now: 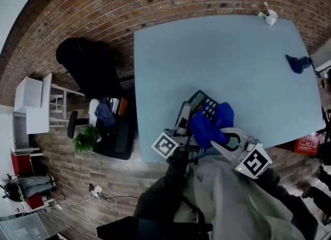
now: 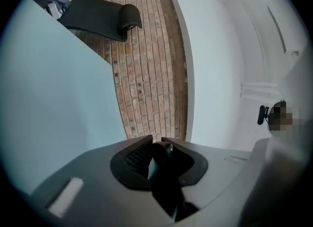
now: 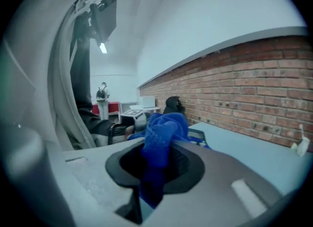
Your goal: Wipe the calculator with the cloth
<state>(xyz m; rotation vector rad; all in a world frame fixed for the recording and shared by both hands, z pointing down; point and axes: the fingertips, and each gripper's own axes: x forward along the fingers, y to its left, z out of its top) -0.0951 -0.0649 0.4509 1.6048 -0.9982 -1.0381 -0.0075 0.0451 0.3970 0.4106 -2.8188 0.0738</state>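
Left claw (image 2: 157,141) tight on calculator (image 1: 201,103) — keys (image 1: 209,109) only overhead — right claw (image 3: 157,145) tight on cloth (image 3: 164,127).

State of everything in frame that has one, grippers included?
Calculator: clamped by its edge in left gripper, partly under cloth.
Cloth: bunched, clamped in right gripper, on calculator.
Left gripper: shut on calculator.
Right gripper: shut on cloth.
Spare cloth: crumpled, loose near table's right edge.
White container: upright at table's far edge.
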